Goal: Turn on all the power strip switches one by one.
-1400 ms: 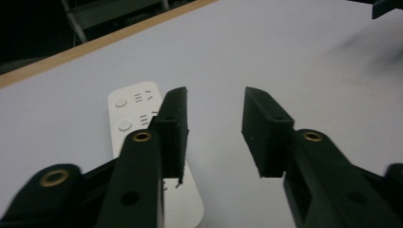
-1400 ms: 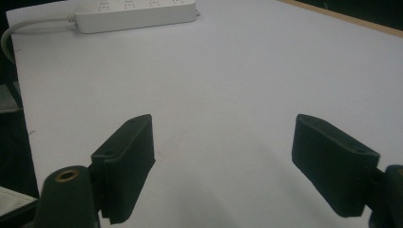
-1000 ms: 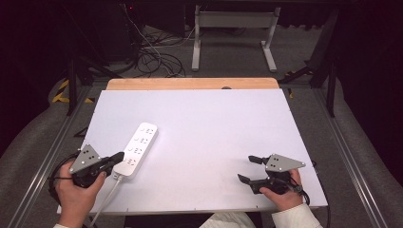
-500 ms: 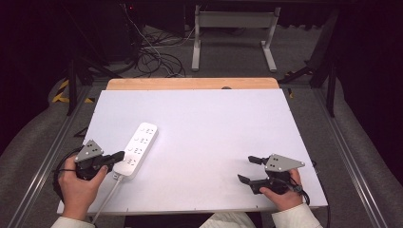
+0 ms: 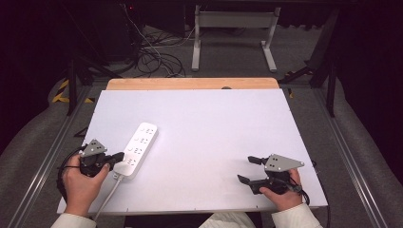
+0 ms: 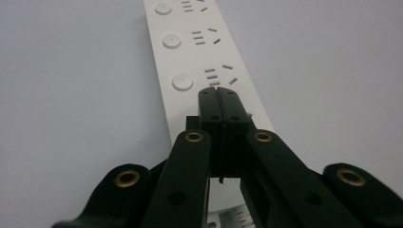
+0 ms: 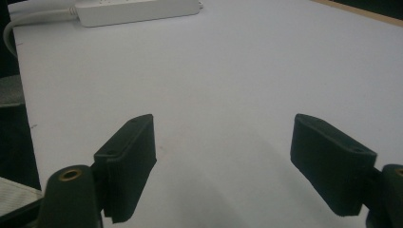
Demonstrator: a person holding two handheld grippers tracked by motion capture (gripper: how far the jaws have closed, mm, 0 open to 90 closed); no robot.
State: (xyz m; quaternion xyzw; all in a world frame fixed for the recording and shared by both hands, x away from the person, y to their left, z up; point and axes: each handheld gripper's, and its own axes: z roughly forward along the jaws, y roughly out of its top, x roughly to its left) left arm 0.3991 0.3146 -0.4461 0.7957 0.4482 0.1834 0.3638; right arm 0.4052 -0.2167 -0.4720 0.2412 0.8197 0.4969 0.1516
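A white power strip (image 5: 139, 148) lies at the table's left, running away from me, its several sockets facing up (image 6: 190, 57). Its white cord (image 5: 107, 199) trails off the front edge. My left gripper (image 5: 119, 156) hovers over the strip's near end, jaws shut together with nothing between them (image 6: 219, 92). My right gripper (image 5: 244, 168) rests near the front right corner, open and holding nothing, pointing left across the bare white tabletop (image 7: 223, 137). In the right gripper view the power strip (image 7: 138, 12) lies at the far top left.
The white table top (image 5: 214, 128) ends in a wooden strip (image 5: 190, 83) along its far edge. Beyond it, loose cables (image 5: 157, 57) and a metal stand (image 5: 233, 28) are on the floor. Metal rails (image 5: 47, 156) run along both sides of the table.
My left hand and its gripper have shifted slightly forward beside the power strip's near end. The right gripper has not moved.
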